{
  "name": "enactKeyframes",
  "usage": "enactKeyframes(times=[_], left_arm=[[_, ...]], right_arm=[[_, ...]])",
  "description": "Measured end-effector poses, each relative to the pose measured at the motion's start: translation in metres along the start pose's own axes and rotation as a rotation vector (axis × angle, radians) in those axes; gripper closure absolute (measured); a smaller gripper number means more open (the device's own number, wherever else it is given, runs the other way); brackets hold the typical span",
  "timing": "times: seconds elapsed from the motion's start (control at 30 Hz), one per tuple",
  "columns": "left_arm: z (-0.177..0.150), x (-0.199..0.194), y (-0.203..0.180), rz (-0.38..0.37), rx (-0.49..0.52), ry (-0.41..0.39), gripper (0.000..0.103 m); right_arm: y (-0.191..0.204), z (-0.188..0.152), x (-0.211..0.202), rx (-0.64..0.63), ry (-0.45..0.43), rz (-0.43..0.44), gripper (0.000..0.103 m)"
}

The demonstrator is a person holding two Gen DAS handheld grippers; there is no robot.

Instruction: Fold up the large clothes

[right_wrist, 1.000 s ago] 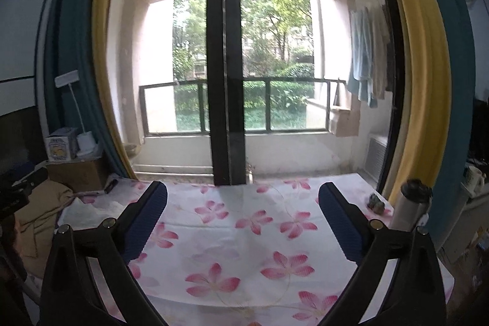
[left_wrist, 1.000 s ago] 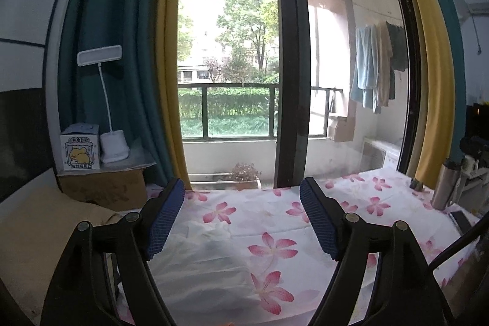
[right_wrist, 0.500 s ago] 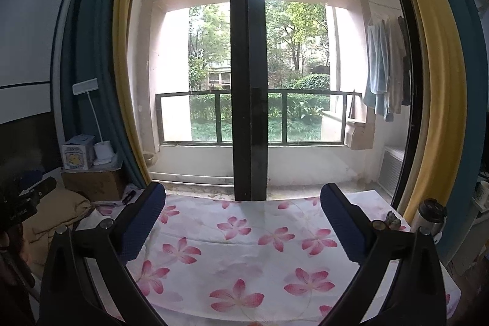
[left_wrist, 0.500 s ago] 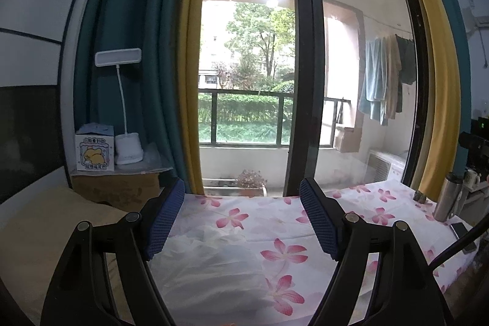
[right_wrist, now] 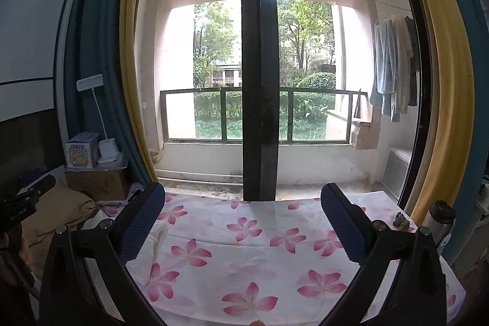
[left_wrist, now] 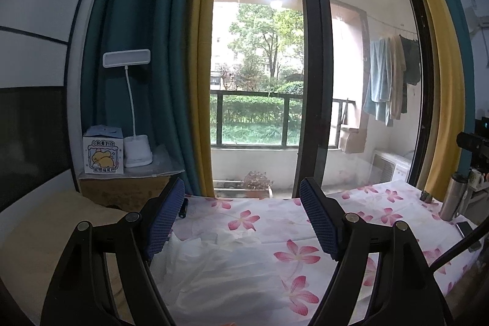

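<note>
A white garment lies crumpled on the table with the pink flower cloth, low between the fingers of my left gripper. That gripper is open, empty and held above it. In the right wrist view only an edge of the white garment shows by the left finger. My right gripper is open and empty above the flower cloth.
A cardboard box with a white lamp and a small carton stands at the left. A tan cushion lies beside it. A steel bottle and a phone sit at the right table edge. Glass doors stand behind.
Both cameras have tilted upward and swung a little left, so less of the table and more of the window shows. Both grippers stay open and empty.
</note>
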State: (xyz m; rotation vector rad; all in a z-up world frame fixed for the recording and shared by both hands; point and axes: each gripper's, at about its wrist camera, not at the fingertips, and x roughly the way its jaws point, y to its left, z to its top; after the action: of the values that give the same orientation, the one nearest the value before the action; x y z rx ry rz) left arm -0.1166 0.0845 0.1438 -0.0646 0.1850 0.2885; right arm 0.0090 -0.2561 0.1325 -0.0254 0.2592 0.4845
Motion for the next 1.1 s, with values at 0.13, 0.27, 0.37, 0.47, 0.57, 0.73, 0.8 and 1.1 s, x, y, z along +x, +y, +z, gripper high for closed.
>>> enactKeyframes(times=[0.13, 0.27, 0.37, 0.47, 0.57, 0.73, 0.8, 1.1], left_arm=[[-0.0006, 0.001, 0.0002, 0.0, -0.004, 0.002, 0.022], [-0.0001, 0.0017, 0.0008, -0.001, -0.007, 0.003, 0.022], [-0.0003, 0.0021, 0.0011, -0.004, -0.008, 0.004, 0.022], [-0.0006, 0.002, 0.0008, -0.003, -0.009, 0.005, 0.022], [-0.0009, 0.0025, 0.001, -0.003, -0.015, 0.007, 0.022], [-0.0014, 0.0033, 0.0008, -0.001, -0.016, 0.012, 0.022], [-0.0024, 0.0027, 0.0008, 0.001, -0.017, 0.014, 0.022], [-0.0035, 0.0021, 0.0008, 0.006, -0.024, 0.017, 0.022]], right_arm=[[-0.0005, -0.001, 0.002, -0.001, 0.008, 0.002, 0.002], [-0.0004, -0.0005, 0.0027, -0.001, 0.01, 0.002, 0.002], [-0.0009, -0.0005, 0.0028, -0.003, 0.01, 0.002, 0.002], [-0.0028, -0.0001, 0.0033, 0.002, 0.01, -0.002, 0.002], [-0.003, 0.0003, 0.0039, 0.003, 0.011, -0.004, 0.002], [-0.0029, 0.0, 0.0052, 0.004, 0.012, -0.001, 0.002], [-0.0033, -0.0008, 0.0053, 0.006, 0.014, -0.001, 0.002], [-0.0026, -0.0007, 0.0068, 0.002, 0.02, 0.001, 0.002]])
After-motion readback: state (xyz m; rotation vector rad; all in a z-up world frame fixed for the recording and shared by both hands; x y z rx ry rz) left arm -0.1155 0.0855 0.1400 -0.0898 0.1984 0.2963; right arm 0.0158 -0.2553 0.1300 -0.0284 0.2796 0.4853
